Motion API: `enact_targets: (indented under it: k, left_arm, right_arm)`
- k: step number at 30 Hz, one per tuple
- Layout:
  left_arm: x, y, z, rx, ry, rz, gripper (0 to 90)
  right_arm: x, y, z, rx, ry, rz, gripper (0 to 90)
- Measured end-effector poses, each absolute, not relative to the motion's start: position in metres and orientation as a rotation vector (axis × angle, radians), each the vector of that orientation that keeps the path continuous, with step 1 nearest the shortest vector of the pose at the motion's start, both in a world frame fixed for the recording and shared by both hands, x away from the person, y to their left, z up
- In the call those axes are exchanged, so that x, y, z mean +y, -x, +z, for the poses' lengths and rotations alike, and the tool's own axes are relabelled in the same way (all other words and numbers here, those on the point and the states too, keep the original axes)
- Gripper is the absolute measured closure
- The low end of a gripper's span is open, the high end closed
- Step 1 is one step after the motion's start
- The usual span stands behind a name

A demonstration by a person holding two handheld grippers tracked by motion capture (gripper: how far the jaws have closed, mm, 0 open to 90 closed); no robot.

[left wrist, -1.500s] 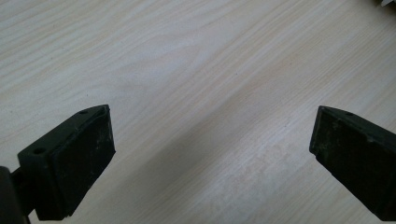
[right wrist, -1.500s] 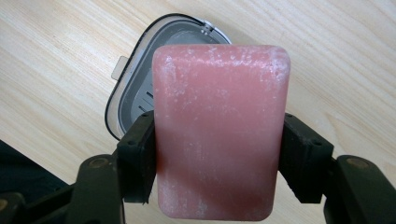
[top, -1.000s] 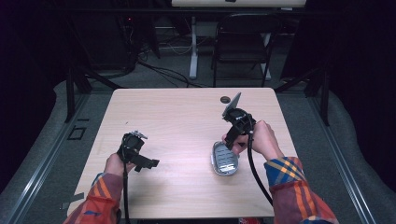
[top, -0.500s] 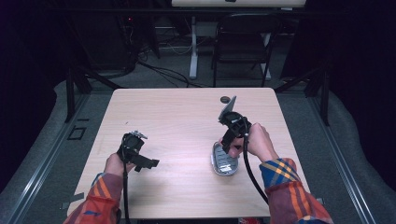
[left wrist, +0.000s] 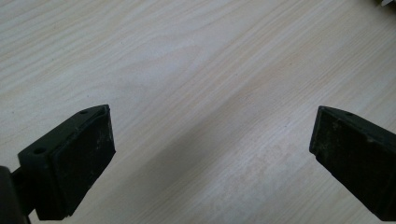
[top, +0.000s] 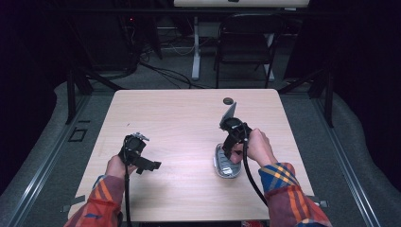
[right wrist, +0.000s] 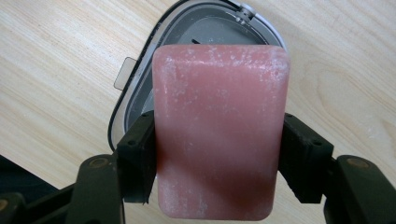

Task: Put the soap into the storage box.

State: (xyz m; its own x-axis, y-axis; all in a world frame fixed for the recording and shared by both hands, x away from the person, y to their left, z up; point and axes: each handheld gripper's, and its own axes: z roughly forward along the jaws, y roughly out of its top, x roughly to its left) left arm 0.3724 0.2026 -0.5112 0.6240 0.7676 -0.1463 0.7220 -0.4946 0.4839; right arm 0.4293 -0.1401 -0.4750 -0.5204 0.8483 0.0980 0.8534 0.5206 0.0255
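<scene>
A pink bar of soap [right wrist: 219,130] is clamped by its long sides between the pads of my right gripper [right wrist: 217,158], which is shut on it. Right behind the bar lies an open grey soap case [right wrist: 196,30] with a white rim, flat on the wooden table. In the high view the right gripper [top: 231,150] points down over the case [top: 226,165] on the right half of the table. My left gripper [top: 147,166] rests low at the near left, jaws wide open over bare wood [left wrist: 187,70], with nothing between the pads [left wrist: 79,158].
A small dark round hole [top: 228,100] sits at the table's far edge. A black chair [top: 246,42] and cables stand on the floor beyond the table. A white corner [left wrist: 388,2] pokes into the left gripper view at the top right.
The right hand has come down and toward the near side with the soap, closing in over the case. The left hand has stayed put.
</scene>
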Motion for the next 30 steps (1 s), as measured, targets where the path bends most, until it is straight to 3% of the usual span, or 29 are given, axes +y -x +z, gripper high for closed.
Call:
enact_targets:
  k: [30]
  left_arm:
    - [0.203, -0.373, -0.511, 1.166, -2.343, 0.121, 0.0]
  right_arm:
    - [-0.132, -0.436, -0.496, -2.614, 1.573, 0.038, 36.7]
